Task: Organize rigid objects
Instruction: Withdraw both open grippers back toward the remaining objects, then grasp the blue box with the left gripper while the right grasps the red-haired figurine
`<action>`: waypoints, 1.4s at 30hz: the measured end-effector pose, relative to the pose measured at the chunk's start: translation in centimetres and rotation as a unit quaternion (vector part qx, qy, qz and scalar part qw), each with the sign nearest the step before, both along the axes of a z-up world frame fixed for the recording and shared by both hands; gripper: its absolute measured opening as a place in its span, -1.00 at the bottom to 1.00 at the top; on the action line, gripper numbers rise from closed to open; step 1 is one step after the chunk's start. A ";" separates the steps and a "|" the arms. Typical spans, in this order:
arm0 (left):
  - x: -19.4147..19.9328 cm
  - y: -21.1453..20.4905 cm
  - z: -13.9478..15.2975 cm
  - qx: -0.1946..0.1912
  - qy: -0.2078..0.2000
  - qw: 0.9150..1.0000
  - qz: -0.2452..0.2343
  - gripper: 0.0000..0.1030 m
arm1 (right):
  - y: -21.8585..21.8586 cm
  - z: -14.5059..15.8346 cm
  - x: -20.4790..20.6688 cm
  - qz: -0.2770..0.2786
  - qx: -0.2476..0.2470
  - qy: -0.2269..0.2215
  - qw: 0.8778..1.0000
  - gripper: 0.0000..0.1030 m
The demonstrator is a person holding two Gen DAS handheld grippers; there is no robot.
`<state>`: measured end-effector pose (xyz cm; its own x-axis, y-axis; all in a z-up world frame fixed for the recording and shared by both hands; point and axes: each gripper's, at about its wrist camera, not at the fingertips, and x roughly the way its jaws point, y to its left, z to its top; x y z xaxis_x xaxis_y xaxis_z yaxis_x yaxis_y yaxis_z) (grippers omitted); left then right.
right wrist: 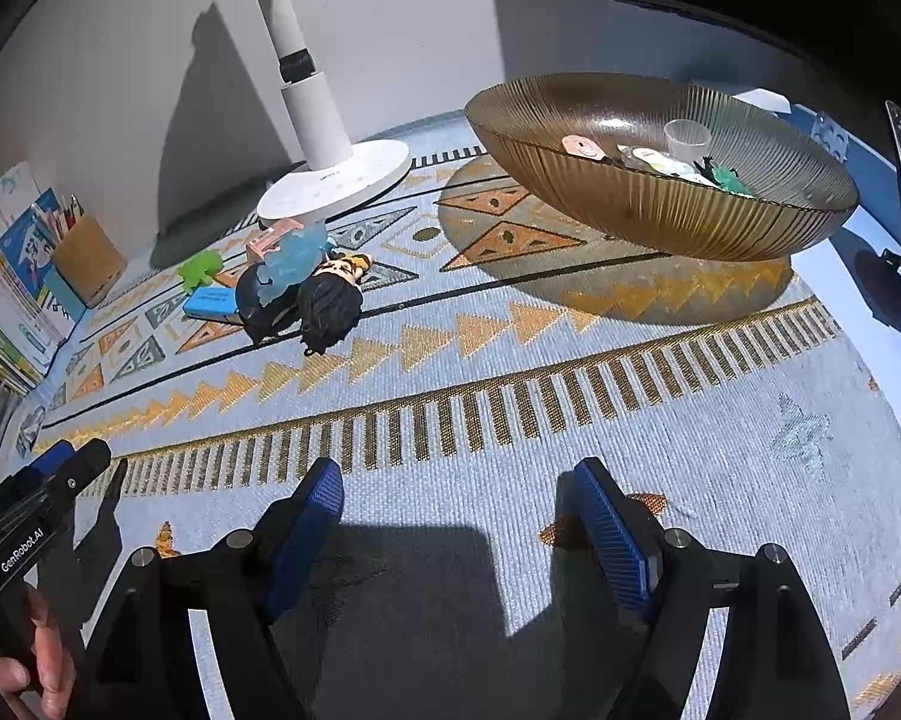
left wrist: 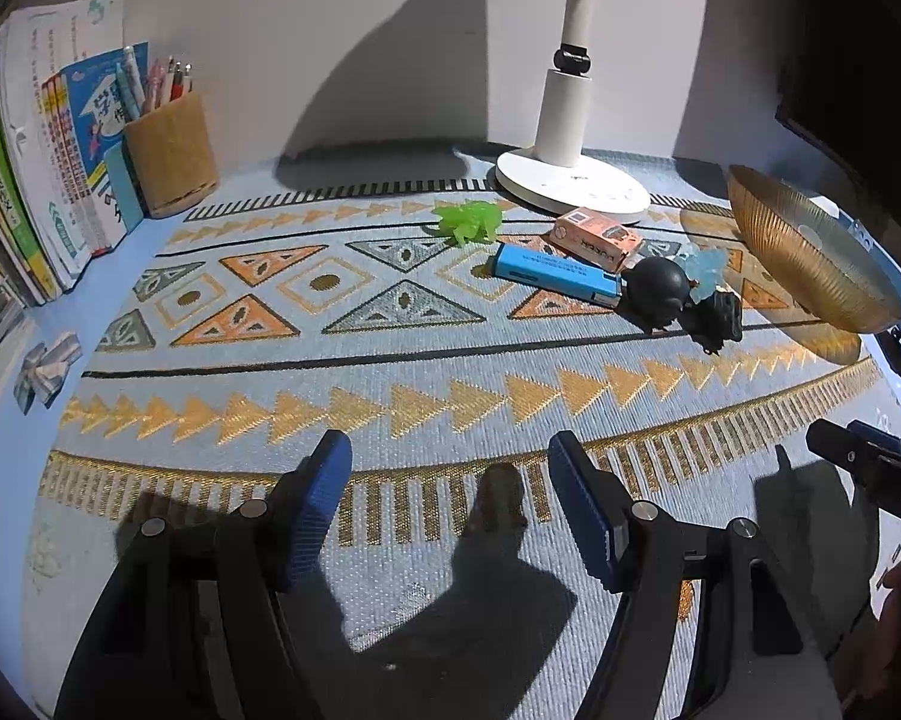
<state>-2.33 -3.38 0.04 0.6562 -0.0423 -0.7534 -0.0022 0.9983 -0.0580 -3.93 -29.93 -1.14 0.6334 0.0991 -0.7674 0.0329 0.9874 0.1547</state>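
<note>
Beside the lamp base [right wrist: 336,183], jumbled toys [right wrist: 306,294] overlapping, bowl [right wrist: 660,210] contents partly hidden, perhaps trinkets, both grippers' fingers [left wrist: 324,498] spread, empty.

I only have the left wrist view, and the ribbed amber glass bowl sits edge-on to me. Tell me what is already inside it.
Observer: From the right wrist view, the ribbed amber glass bowl holds a small clear plastic cup, a pink tag and a green-and-dark toy, among some flat pale pieces.
Operator: Now identify the dark lump beside the black round toy.
Observer: It is a black-haired figurine lying on the mat, wearing a yellow spotted outfit.
</note>
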 end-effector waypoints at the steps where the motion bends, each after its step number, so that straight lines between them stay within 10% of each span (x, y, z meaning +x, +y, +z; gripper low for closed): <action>1: 0.0 0.0 0.0 0.001 0.000 1.000 -0.001 0.29 | 0.0 0.0 0.0 0.000 0.000 0.001 1.000 0.51; 13: 1.5 -0.8 1.3 -0.005 0.022 0.995 -0.094 0.29 | -0.2 0.5 -0.2 0.004 -0.002 -0.002 1.000 0.51; 31: 14.6 -5.8 -0.5 0.061 0.053 0.944 -0.320 0.28 | 4.2 1.1 8.5 0.097 -0.019 0.031 0.995 0.39; 42: 14.5 -6.1 -0.9 0.034 0.085 0.934 -0.346 0.26 | 4.2 0.9 9.0 0.091 -0.034 0.009 0.995 -0.44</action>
